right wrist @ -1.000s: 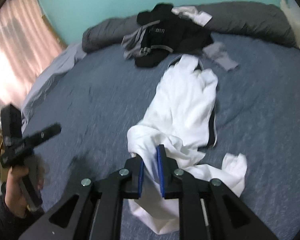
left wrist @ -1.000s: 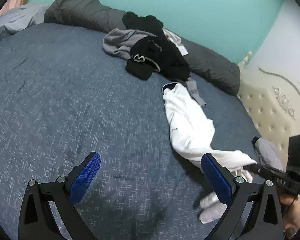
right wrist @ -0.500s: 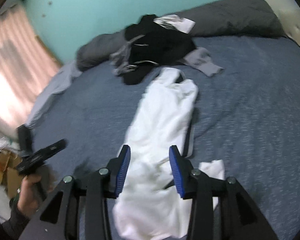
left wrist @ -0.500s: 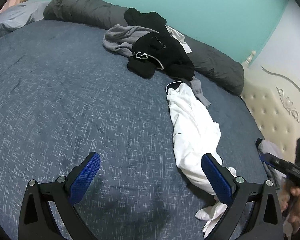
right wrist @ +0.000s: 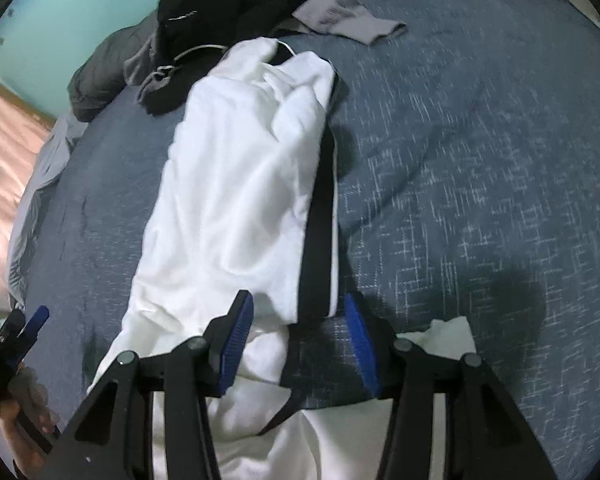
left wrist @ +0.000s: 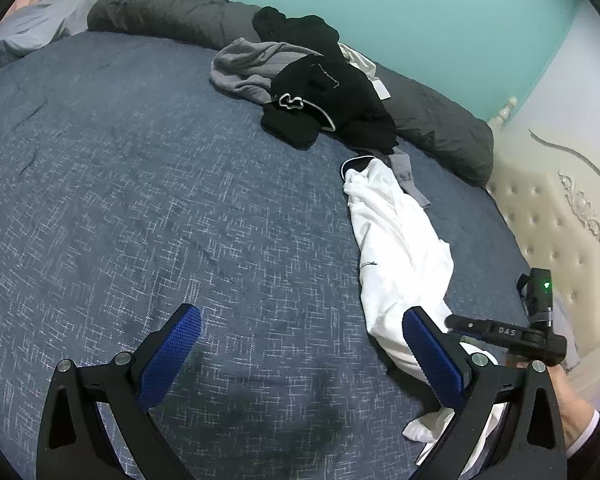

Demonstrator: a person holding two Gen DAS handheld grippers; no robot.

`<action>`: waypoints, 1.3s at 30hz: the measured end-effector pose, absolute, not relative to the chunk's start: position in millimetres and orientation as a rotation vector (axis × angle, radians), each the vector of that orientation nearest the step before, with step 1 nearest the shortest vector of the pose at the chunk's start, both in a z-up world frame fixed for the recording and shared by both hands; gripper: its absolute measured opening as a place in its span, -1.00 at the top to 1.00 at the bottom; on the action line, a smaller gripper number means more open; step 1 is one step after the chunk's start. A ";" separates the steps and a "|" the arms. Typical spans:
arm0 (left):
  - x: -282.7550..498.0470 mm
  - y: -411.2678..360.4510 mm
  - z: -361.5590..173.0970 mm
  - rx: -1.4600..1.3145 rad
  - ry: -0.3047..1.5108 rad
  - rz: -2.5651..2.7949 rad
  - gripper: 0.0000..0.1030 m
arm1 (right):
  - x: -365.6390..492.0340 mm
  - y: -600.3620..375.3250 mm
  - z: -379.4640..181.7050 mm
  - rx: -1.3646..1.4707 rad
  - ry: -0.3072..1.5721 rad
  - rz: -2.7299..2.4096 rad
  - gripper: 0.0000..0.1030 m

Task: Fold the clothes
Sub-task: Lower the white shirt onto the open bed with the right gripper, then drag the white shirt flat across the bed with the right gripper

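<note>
A long white garment [left wrist: 396, 248] with a black side stripe [right wrist: 320, 220] lies crumpled lengthwise on the blue bed cover [left wrist: 140, 200]. My right gripper [right wrist: 298, 308] hangs low over the garment's near end. Its jaws are closing, with the white cloth [right wrist: 236, 184] and the stripe's end between them, and the pads stand apart from the fabric. My left gripper [left wrist: 302, 320] is open wide over bare cover to the left of the garment, with nothing between its fingers. In the left wrist view the right gripper's body [left wrist: 500, 330] sits by the garment's lower end.
A heap of black and grey clothes [left wrist: 320, 96] lies at the far side, against a rolled grey duvet [left wrist: 172, 12]. A small grey piece [right wrist: 348, 16] lies beside the garment's far end. A cream tufted headboard [left wrist: 548, 220] borders the bed on the right.
The right gripper, shut on the white cloth a second ago, has let go and opened. It has dropped lower and closer over the garment. The left gripper has shifted only slightly.
</note>
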State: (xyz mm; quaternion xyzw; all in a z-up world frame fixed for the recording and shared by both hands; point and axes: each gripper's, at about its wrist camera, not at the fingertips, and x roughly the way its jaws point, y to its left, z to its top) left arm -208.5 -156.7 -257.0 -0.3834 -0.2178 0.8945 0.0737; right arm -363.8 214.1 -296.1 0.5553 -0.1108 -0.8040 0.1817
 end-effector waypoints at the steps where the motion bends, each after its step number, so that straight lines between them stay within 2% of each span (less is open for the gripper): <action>1: -208.5 -158.5 -257.0 -1.150 -0.662 2.685 -0.99 | -364.2 213.8 -297.4 1.566 -0.311 -2.269 0.42; 2: -208.4 -160.4 -256.8 -1.148 -0.670 2.685 -0.99 | -364.0 213.3 -297.2 1.560 -0.300 -2.274 0.49; 8: -204.6 -173.3 -251.9 -1.126 -0.708 2.700 -0.99 | -358.0 205.5 -269.1 1.428 -0.238 -2.325 0.57; 12: -203.4 -179.7 -251.6 -1.123 -0.735 2.699 -0.99 | -358.4 195.8 -238.3 1.327 -0.247 -2.338 0.73; 15: -201.7 -184.1 -250.8 -1.117 -0.747 2.700 -0.99 | -364.0 178.8 -215.2 1.267 -0.251 -2.327 0.74; 27: -198.1 -217.0 -252.6 -1.099 -0.863 2.711 -0.99 | -397.7 20.5 -128.3 1.057 -0.039 -2.188 0.78; 37: -196.0 -246.9 -256.5 -1.082 -0.963 2.732 -0.99 | -394.3 -104.8 -102.0 0.955 0.112 -1.984 0.78; 39: -196.6 -247.8 -257.0 -1.082 -0.964 2.732 -0.99 | -395.1 -119.7 -108.7 0.979 0.172 -1.950 0.69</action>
